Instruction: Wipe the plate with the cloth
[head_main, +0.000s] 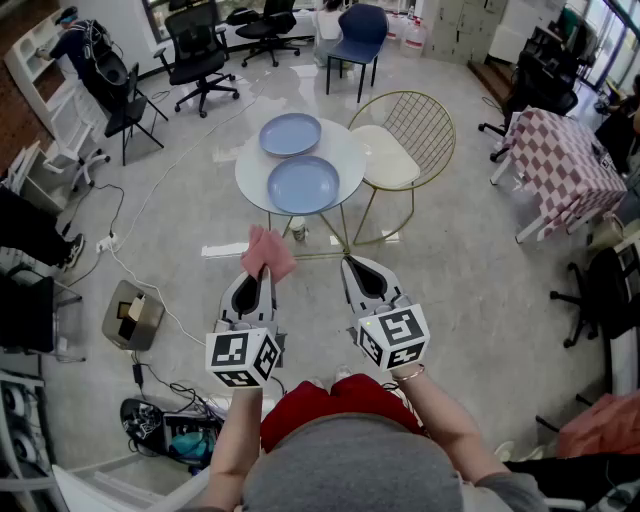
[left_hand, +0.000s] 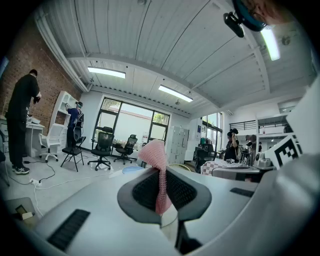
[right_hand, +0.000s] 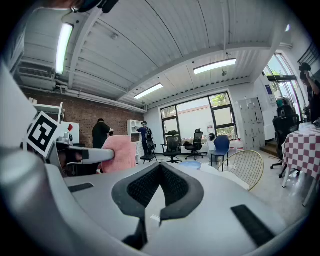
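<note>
Two blue plates sit on a small round white table (head_main: 252, 182): one near (head_main: 303, 184), one farther back (head_main: 290, 134). My left gripper (head_main: 252, 284) is shut on a pink cloth (head_main: 267, 252), which sticks up from its jaws short of the table; the cloth (left_hand: 158, 170) hangs pinched between the pads in the left gripper view. My right gripper (head_main: 362, 276) is shut and holds nothing, beside the left one. In the right gripper view, the cloth (right_hand: 119, 153) shows at left and the table's plate (right_hand: 191, 164) far ahead.
A gold wire chair (head_main: 405, 138) with a white cushion stands right of the table. Cables and a power strip (head_main: 107, 243) run across the floor at left, near a small box (head_main: 132, 314). Office chairs (head_main: 200, 50) stand at the back, a checked-cloth table (head_main: 562, 160) at right.
</note>
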